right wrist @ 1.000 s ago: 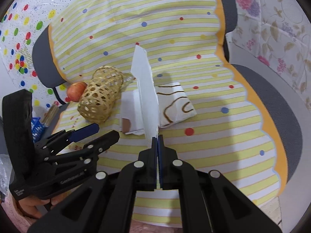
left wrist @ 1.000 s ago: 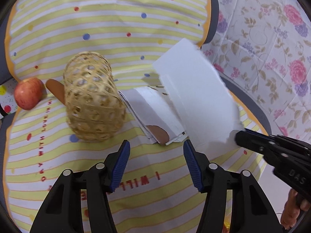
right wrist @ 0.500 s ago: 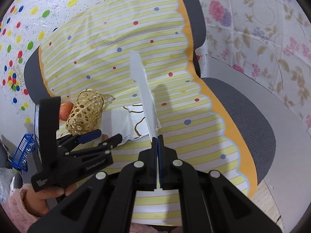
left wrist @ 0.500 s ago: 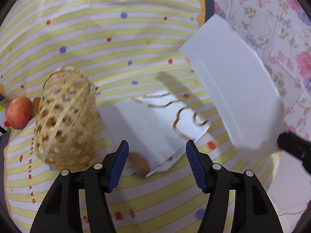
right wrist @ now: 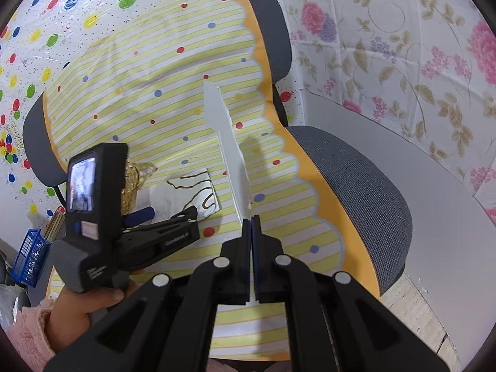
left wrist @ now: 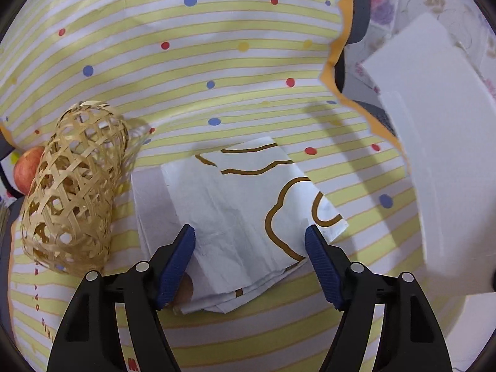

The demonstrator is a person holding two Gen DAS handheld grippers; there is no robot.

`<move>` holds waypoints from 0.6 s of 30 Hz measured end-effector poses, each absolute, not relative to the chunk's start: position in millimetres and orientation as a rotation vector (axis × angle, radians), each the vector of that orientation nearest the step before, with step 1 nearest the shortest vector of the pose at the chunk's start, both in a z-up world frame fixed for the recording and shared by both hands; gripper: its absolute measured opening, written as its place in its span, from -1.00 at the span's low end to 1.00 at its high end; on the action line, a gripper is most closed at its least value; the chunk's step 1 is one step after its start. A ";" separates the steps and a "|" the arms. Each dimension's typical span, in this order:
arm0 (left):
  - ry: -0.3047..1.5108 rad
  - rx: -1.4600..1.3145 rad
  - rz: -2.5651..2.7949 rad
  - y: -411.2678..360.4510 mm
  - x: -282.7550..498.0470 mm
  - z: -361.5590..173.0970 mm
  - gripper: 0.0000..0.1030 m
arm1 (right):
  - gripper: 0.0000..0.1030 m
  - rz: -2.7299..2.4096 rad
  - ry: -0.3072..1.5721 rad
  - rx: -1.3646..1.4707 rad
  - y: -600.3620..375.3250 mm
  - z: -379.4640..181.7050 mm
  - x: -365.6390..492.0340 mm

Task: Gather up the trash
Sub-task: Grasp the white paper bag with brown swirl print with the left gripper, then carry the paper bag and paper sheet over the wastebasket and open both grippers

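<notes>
Red lettering runs along the near edge of the striped cloth [left wrist: 235,62], but it is cut off and turned away from the camera, so only stray letters show and no word can be read. White print on the side of the left gripper [right wrist: 173,214], seen from the right wrist, is too small to make out.

The landmark is the folded paper bag [left wrist: 241,214], white and creased with brown looping lines, lying flat on the cloth over the chair seat. The left gripper [left wrist: 249,248] hovers directly above its near edge, blue ribbed pads spread wide to either side of the paper and touching nothing. Left of the bag a woven bamboo basket [left wrist: 74,192] lies on its side, an open lattice cylinder; a red apple [left wrist: 26,167] sits just behind it. A round brown shape peeks from beneath the bag's near left corner, possibly printed on a lower sheet.

To the right of the bag and raised off the cloth, a plain white sheet of paper [right wrist: 228,142] stands edge-on in the right gripper [right wrist: 250,226], whose pads are pressed tight on its lower corner. Behind, the grey mesh chair [right wrist: 356,186] shows past the cloth's orange scalloped border, with floral sheeting [right wrist: 403,46] beyond. A blue plastic crate [right wrist: 26,257] sits far left of the bag.
</notes>
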State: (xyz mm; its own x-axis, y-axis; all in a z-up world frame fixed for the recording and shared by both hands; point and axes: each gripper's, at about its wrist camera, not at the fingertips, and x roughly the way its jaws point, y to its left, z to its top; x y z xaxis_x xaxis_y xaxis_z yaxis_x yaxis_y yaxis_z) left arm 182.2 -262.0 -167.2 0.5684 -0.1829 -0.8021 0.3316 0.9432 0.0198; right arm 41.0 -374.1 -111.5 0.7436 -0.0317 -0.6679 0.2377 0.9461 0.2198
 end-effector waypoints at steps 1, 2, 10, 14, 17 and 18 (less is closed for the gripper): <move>0.911 0.189 -0.294 -261.8 180.2 -167.9 0.22 | -0.97 -0.151 0.720 0.303 -374.2 -111.6 39.9; 0.901 0.196 -0.294 -259.8 177.4 -168.3 0.06 | -0.97 -0.152 0.720 0.303 -374.2 -111.6 37.9; 0.895 0.028 -0.509 -211.3 164.0 -150.4 -0.94 | -0.97 -0.155 0.714 0.312 -371.7 -109.3 18.1; 0.761 0.027 -0.618 -187.4 130.9 -114.5 -0.94 | -0.97 -0.152 0.698 0.303 -363.8 -102.2 3.5; 0.715 0.000 -0.670 -170.4 106.4 -88.8 -0.94 | -0.97 -0.148 0.689 0.302 -356.4 -97.8 -7.2; 0.698 0.000 -0.683 -165.4 96.8 -81.1 -0.94 | -0.97 -0.147 0.688 0.307 -353.9 -96.9 -10.3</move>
State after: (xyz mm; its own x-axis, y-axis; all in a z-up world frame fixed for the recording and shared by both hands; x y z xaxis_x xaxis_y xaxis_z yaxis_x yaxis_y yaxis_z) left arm 96.8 -165.4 -81.1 0.5597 -0.5793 -0.5927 0.5796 0.7847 -0.2197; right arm -10.3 -353.9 -96.9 0.7644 -0.0319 -0.6439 0.2332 0.9448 0.2301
